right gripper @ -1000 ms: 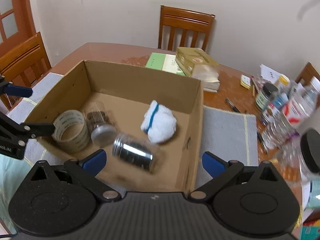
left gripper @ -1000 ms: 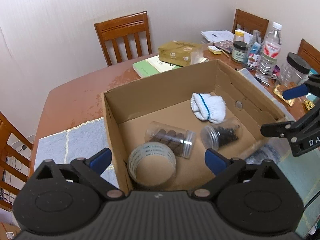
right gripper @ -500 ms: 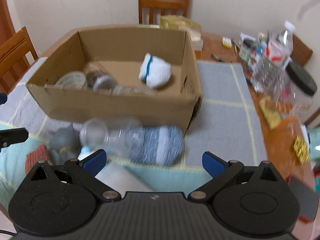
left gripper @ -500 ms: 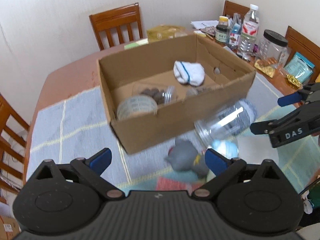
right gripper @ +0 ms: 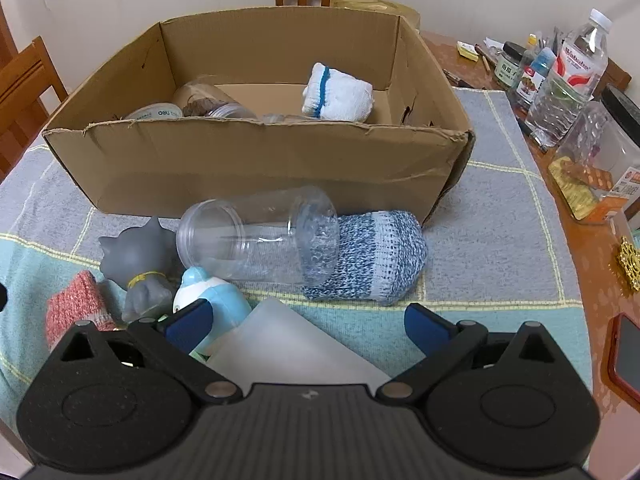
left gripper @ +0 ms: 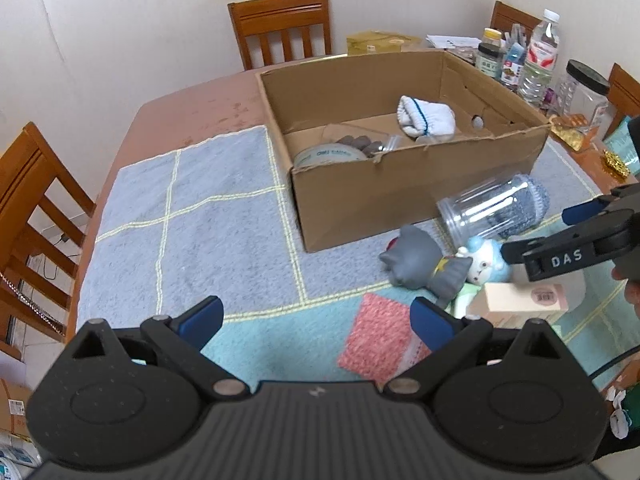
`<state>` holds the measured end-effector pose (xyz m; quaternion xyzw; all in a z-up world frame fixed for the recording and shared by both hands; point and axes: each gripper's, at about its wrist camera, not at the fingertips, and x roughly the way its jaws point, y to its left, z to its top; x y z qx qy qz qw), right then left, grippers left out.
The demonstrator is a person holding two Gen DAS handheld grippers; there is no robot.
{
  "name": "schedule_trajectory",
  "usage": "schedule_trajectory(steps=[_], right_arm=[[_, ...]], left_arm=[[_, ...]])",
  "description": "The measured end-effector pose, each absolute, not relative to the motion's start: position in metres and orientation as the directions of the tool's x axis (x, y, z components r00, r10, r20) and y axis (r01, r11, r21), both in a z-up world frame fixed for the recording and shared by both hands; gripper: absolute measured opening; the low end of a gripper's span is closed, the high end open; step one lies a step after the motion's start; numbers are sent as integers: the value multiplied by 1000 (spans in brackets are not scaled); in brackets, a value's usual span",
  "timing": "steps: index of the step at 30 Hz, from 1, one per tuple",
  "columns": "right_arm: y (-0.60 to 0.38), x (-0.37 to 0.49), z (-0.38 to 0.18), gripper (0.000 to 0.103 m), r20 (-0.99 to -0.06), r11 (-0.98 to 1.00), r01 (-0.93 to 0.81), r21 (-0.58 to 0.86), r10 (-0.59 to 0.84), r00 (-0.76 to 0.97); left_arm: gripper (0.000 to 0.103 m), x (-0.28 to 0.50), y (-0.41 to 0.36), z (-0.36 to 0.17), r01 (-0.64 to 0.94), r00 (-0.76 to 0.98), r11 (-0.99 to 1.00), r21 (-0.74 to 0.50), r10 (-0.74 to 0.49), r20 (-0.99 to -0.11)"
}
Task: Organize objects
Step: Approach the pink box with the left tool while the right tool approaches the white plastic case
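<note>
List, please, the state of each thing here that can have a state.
Left gripper: jaws open, empty.
Right gripper: jaws open, empty.
Cardboard box: open on top.
Clear jar: lying on its side, no lid, empty.
White sock: rolled up, in the box.
Water bottle: upright, capped.

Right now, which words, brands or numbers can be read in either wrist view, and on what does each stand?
"DAS": white letters on the black finger of the right gripper, in the left wrist view.
"deli": printed on the tape roll inside the cardboard box.
Water bottle: red and white label, brand too blurred to read.
Small jars and bottles beside it: labels too small.
Pale carton: a printed code square, unreadable.
</note>
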<state>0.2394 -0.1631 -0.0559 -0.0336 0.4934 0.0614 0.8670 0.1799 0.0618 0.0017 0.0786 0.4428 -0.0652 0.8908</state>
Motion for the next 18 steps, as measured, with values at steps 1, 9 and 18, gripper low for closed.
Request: schedule_trajectory(steps=[1,9,18], right_arm=[[-165,238,-56,103,-859,991,-137,5,74,507],[-184,221,-59,103,-873,995,-101,3,52,485],[-207,193,-58,103,-873,999,-43,-33,-8,488]], left_arm=[[99,179,63,1,186,597,979,78,-50,-801],[99,173,64,2,243,604,967,75,-90,-792],[99,160,56,4,344,600,938,38,-188,-777]])
